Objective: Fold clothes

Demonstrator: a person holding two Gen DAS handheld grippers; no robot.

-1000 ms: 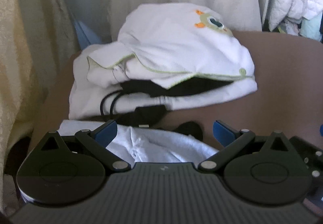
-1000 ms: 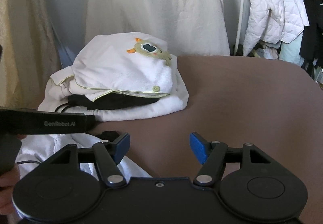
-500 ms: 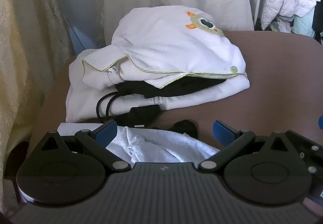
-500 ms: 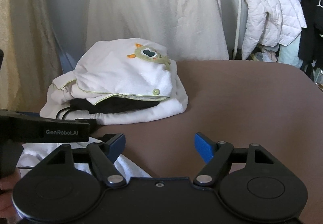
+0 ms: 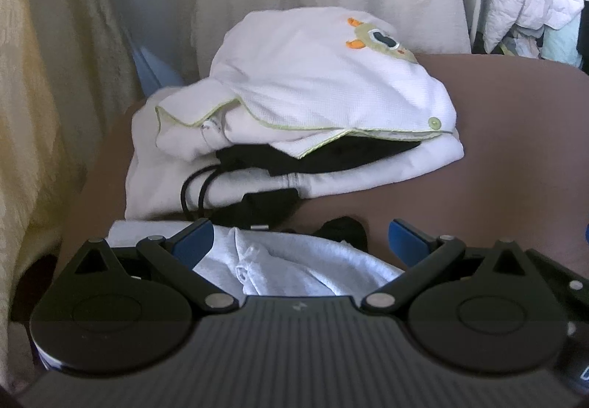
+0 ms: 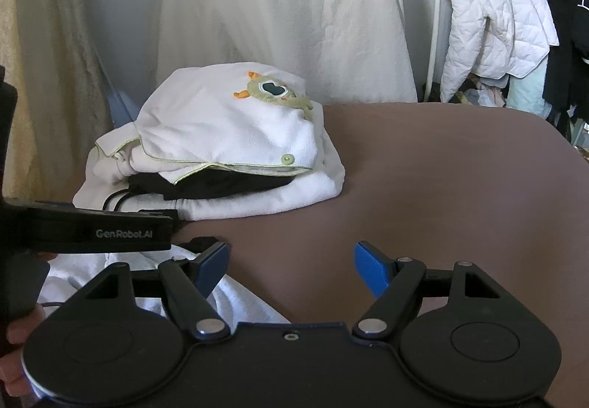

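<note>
A light grey garment (image 5: 294,271) lies crumpled at the near left of the brown table (image 6: 441,187). My left gripper (image 5: 300,242) hovers over it, open, with the cloth below and between its blue pads and no pad pressing on it. In the right wrist view the same garment (image 6: 239,301) shows under the left finger of my right gripper (image 6: 292,266), which stands open over bare table. Behind it sits a stack of folded clothes (image 5: 313,95). On top is a white piece with a green monster patch (image 6: 272,89), then a black layer over white.
The left gripper's black body (image 6: 92,231) and a hand (image 6: 14,334) fill the left edge of the right wrist view. A cloth-draped chair (image 6: 279,14) stands behind the table. A white quilted jacket (image 6: 497,28) hangs at the right, and curtains hang at the left.
The right gripper's jaws have widened a little. Both views have barely shifted, and the garment and the stack lie as before.
</note>
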